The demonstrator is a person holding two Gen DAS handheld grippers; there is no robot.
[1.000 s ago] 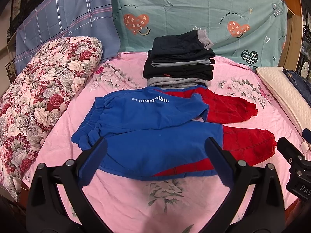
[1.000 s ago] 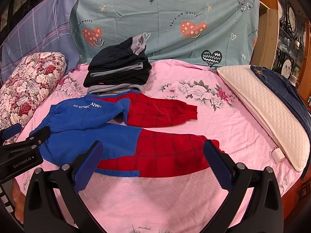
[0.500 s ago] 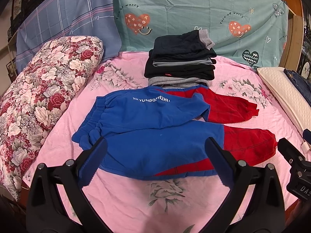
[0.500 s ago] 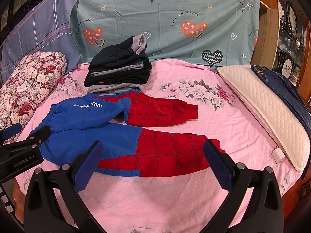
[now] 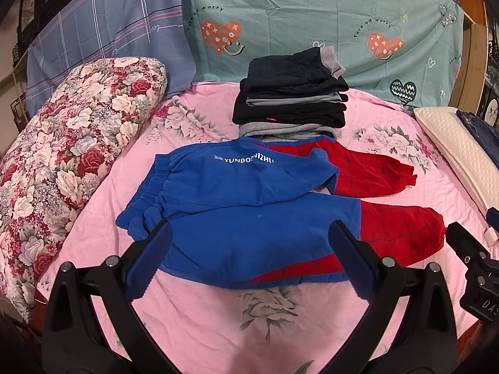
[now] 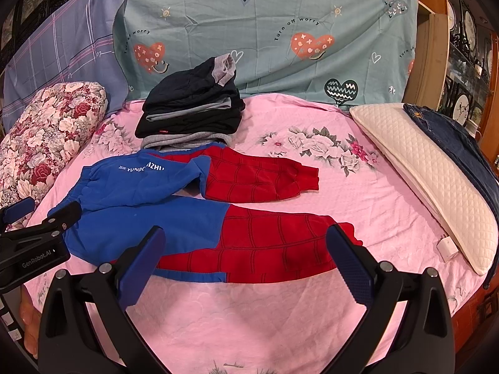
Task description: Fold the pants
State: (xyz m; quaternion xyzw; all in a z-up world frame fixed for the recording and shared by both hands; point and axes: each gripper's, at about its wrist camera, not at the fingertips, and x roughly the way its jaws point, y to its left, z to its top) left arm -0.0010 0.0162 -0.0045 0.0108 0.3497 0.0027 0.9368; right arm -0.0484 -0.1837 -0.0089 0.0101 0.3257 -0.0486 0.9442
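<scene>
Blue and red pants (image 5: 249, 218) (image 6: 193, 215) lie spread on the pink bed sheet (image 5: 268, 318), waistband to the left, both legs pointing right. The far leg is bunched near the seat. My left gripper (image 5: 249, 258) hovers open over the near blue part, with nothing between its fingers. My right gripper (image 6: 246, 261) hovers open over the near red leg, also holding nothing. Each gripper shows at the edge of the other's view: the right one (image 5: 474, 268), the left one (image 6: 34, 237).
A stack of folded dark and grey clothes (image 5: 293, 99) (image 6: 190, 115) sits just behind the pants. A floral pillow (image 5: 62, 162) lies along the left, a cream pillow (image 6: 430, 174) with jeans (image 6: 452, 143) along the right. A small white object (image 6: 447, 246) rests by the cream pillow.
</scene>
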